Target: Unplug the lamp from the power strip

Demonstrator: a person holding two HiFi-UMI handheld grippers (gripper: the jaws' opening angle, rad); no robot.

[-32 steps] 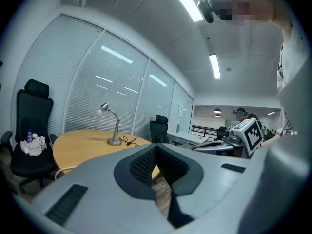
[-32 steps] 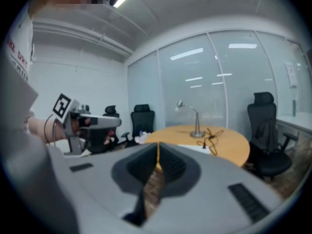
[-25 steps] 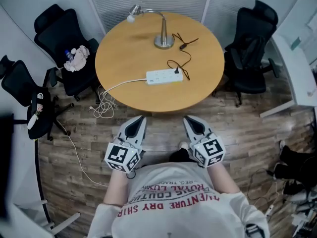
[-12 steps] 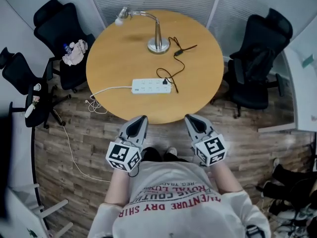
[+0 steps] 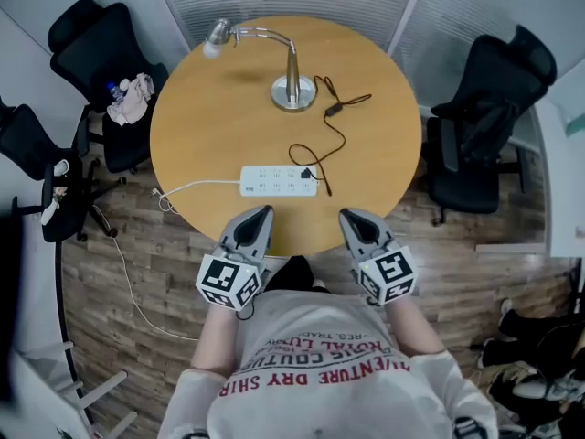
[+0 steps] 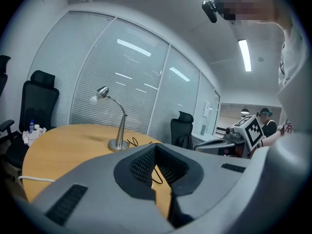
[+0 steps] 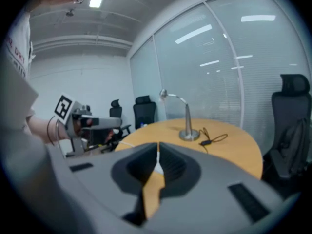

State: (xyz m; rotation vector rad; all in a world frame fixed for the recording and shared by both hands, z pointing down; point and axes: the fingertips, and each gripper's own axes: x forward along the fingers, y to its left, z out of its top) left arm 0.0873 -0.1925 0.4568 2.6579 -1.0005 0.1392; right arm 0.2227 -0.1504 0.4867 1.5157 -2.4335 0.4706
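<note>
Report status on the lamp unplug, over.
Left gripper and right gripper shut, empty, at the table near edge. Lamp plug still seated in power strip. Only its black cord loops nearby.

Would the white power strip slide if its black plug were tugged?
Probably: the white power strip lies loose on the smooth wooden table, so it may slide or lift. Its thin white cord looks floppy, offering little restraint.

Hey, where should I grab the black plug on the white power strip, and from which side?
Grip the small black plug by its body, not its thin black cord. It sits on top at the right end of the white power strip, so probably come down from above.
</note>
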